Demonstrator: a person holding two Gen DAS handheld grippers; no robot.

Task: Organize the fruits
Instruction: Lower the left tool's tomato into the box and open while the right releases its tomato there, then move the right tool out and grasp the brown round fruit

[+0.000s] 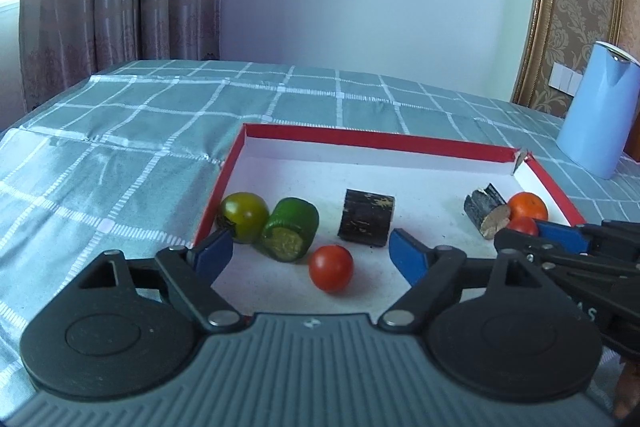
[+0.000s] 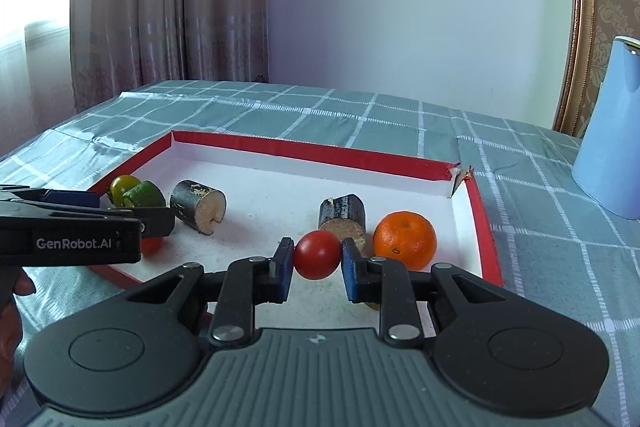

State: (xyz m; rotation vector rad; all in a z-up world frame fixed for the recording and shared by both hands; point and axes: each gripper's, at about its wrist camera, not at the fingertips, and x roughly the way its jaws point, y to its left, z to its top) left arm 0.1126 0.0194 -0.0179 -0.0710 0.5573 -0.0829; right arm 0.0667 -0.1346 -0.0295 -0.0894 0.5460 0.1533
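Fruits lay in the red-rimmed tray [image 1: 224,179] on the checked surface [image 1: 120,131]. My left gripper [image 1: 310,249] hung with its jaws spread, nothing pinched; a red tomato [image 1: 331,267] sat loose on the tray floor between them. Near the tray's left wall were a green tomato [image 1: 244,213] and a green cut piece [image 1: 291,229]. My right gripper [image 2: 316,269] had its jaws pinching a second red tomato [image 2: 317,254], just beside the orange [image 2: 405,239] near the tray's right wall.
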